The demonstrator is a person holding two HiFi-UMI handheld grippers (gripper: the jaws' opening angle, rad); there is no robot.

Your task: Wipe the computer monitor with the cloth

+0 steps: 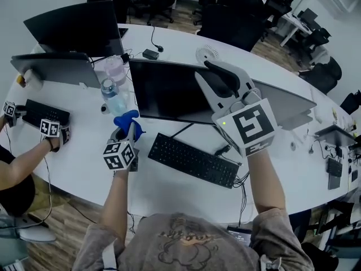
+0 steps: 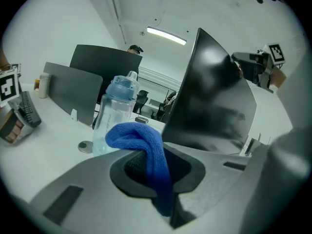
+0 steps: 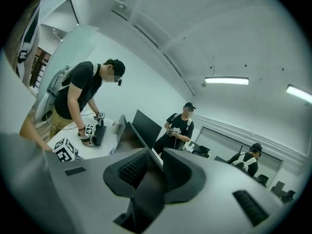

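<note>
The left claw [image 1: 128,133] [image 2: 155,177] is clenched on a blue terry cloth [image 1: 127,119] [image 2: 146,147]. The cloth is pinched between the dark pads, and a folded bunch of it bulges out past the tips. This claw hangs over the white surface [image 1: 84,171], just beside the lower left corner of the black flat-panel computer monitor [image 1: 169,92] [image 2: 214,101], with the cloth apart from the screen. A clear plastic water bottle [image 1: 113,97] [image 2: 114,111] with a pale blue cap stands upright just beyond the cloth, left of the monitor.

The right claw [image 1: 216,79] [image 3: 148,172] grips the monitor's upper edge near its right end, and the thin panel [image 3: 146,191] runs edge-on between the ribbed pads. The monitor stands in the middle of the surface. A black keyboard [image 1: 192,160] lies askew in front of it, toward the near edge.
</note>
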